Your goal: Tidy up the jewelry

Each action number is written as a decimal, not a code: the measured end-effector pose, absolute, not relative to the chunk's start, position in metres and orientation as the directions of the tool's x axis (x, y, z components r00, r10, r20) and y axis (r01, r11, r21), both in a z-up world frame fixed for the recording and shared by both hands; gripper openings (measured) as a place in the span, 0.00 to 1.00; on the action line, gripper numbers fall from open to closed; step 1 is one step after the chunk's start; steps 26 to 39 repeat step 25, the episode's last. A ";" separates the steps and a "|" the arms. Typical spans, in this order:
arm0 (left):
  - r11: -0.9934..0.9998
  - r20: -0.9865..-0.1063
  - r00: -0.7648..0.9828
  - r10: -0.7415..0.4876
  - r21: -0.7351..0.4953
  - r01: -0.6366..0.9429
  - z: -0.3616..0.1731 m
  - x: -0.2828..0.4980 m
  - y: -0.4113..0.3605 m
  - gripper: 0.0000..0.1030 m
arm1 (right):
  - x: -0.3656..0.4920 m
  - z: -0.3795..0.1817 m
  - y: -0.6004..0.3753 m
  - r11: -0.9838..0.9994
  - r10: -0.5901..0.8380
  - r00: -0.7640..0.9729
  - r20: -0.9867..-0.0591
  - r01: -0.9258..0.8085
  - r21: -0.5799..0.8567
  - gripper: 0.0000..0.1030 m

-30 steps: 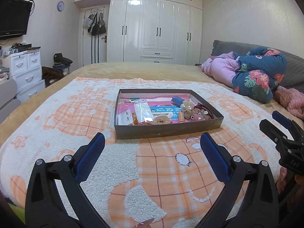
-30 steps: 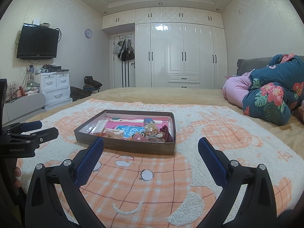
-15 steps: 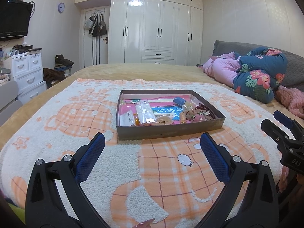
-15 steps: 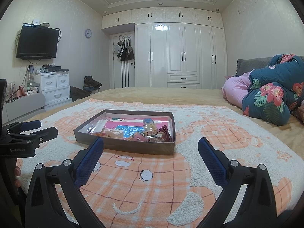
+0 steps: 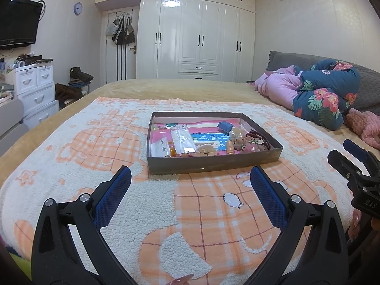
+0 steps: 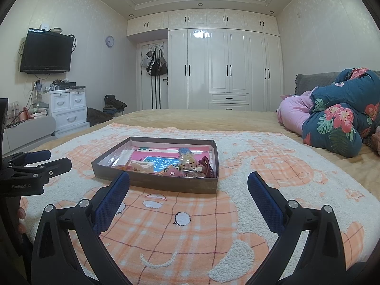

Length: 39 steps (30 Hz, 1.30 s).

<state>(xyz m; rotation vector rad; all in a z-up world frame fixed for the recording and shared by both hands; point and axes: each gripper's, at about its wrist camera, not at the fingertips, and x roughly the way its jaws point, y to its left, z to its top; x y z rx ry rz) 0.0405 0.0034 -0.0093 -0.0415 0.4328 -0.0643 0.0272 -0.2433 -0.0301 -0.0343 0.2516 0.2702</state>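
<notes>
Both grippers, left gripper (image 5: pixel 190 185) and right gripper (image 6: pixel 188 187), gaped wide, empty; shallow cardboard box (image 5: pixel 213 163) sat beyond; its jumbled trinkets (image 5: pixel 242 140) were hard to identify.

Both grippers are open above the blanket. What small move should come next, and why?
Probably bring the right gripper forward over the box: both it and the left gripper hold nothing, short of the box, and the jewelry is piled at its right end.

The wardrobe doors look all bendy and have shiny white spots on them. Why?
In the left wrist view the fisheye lens bows the wardrobe and walls, and a ceiling light glares on one door. In the right wrist view the same curving and a glare spot show on the wardrobe; the corners go dark in both.
</notes>
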 end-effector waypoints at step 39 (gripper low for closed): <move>0.992 -0.527 0.848 0.049 -0.076 -0.105 -0.020 0.090 0.062 0.89 | 0.114 -0.040 -0.311 0.997 0.027 0.888 -0.460 0.011 0.079 0.94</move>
